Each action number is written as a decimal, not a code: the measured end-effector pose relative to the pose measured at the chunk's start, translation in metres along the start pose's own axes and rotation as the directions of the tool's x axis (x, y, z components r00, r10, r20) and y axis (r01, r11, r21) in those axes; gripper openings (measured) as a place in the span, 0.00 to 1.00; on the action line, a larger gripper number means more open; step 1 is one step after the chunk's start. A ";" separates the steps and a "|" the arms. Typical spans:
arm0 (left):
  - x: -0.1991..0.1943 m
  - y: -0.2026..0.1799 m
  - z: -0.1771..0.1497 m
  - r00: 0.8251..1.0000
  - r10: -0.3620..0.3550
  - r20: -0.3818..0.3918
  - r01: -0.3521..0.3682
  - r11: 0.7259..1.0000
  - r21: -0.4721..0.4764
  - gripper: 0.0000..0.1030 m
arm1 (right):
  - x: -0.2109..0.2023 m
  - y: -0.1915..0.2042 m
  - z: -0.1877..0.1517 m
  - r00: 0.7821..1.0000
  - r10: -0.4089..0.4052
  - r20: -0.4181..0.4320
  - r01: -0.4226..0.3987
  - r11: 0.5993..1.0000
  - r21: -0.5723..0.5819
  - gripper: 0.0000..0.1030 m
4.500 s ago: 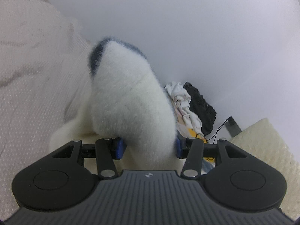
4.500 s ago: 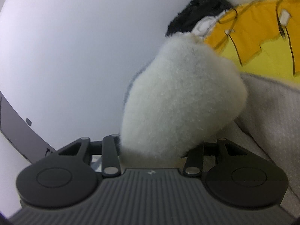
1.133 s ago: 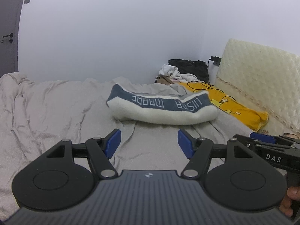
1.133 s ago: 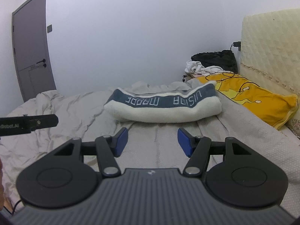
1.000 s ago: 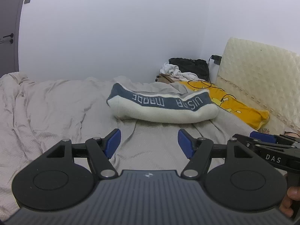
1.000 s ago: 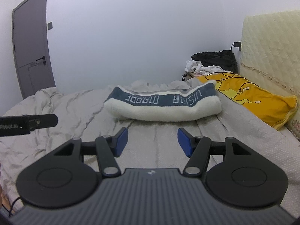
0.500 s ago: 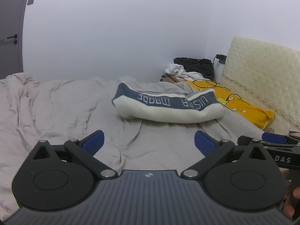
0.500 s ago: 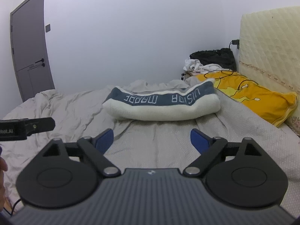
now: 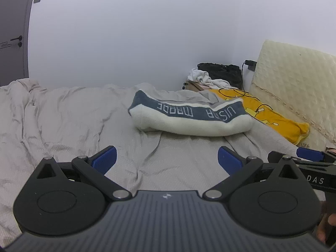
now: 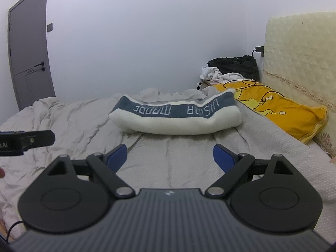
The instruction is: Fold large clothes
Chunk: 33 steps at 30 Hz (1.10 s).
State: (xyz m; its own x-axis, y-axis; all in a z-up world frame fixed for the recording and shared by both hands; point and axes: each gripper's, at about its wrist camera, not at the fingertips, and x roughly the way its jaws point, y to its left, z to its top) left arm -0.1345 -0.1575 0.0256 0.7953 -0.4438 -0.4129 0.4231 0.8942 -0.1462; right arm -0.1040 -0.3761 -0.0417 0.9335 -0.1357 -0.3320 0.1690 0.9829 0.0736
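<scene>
A folded white fleece garment (image 9: 193, 118) (image 10: 174, 115) with a grey-blue lettered band lies across the far part of the bed. In the left wrist view my left gripper (image 9: 167, 157) hangs well short of it, jaws wide open with only bedsheet between the blue pads. My right gripper (image 10: 170, 154) is likewise open and empty, back from the garment. The right gripper's tip also shows at the right edge of the left wrist view as a dark bar, and the left gripper's tip at the left edge of the right wrist view.
The grey wrinkled bedsheet (image 9: 63, 121) (image 10: 63, 126) covers the bed. A yellow pillow (image 9: 271, 115) (image 10: 283, 109) with a black cable lies against the cream padded headboard (image 9: 294, 84) (image 10: 300, 58). Clothes are piled on a bedside stand (image 9: 214, 75) (image 10: 229, 67). A grey door (image 10: 27, 54) stands at left.
Several seconds ago both grippers were shut on the white fleece, lifted close to the cameras. The folded garment now lies free on the bed, and both jaws spread wider during the last second.
</scene>
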 end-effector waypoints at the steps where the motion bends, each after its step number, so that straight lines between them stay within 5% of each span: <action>1: 0.000 0.000 0.000 1.000 0.002 0.000 -0.002 1.000 -0.002 1.00 | 0.000 0.001 0.000 1.000 0.001 -0.002 -0.001 1.000 -0.003 0.88; 33: -0.006 0.000 -0.002 1.000 -0.006 0.017 0.006 1.000 -0.002 1.00 | 0.000 0.004 -0.001 1.000 0.004 -0.011 -0.004 1.000 -0.016 0.88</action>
State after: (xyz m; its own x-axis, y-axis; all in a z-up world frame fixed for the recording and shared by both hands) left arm -0.1398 -0.1548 0.0258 0.8002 -0.4498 -0.3966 0.4266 0.8918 -0.1507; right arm -0.1033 -0.3725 -0.0421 0.9306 -0.1302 -0.3421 0.1597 0.9854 0.0596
